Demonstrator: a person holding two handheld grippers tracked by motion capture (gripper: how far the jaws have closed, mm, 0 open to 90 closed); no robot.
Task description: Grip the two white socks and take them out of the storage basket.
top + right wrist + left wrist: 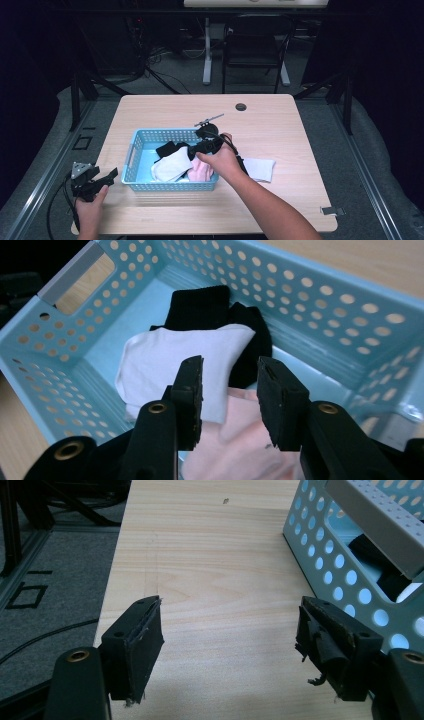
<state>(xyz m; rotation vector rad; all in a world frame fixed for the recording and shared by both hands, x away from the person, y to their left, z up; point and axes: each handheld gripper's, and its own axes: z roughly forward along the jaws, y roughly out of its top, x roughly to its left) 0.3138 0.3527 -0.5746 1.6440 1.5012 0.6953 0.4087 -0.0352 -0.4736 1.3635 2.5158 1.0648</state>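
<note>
Here the right hand-held gripper hovers, jaws partly apart and empty, over socks in the blue basket; the left hand-held gripper rests wide apart on the desk.

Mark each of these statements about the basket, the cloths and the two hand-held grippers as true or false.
1. The blue basket holds a black cloth, a white cloth and a pink cloth. True.
2. The right hand-held gripper is clamped on the black cloth. False: its jaws stand apart over the white and pink cloths, pressing on nothing.
3. The left hand-held gripper is inside the basket. False: it sits open over bare table, beside the basket's outer wall.
4. A folded white cloth lies on the table outside the basket. True.
5. The basket is upside down. False: it stands upright, open side up.
</note>
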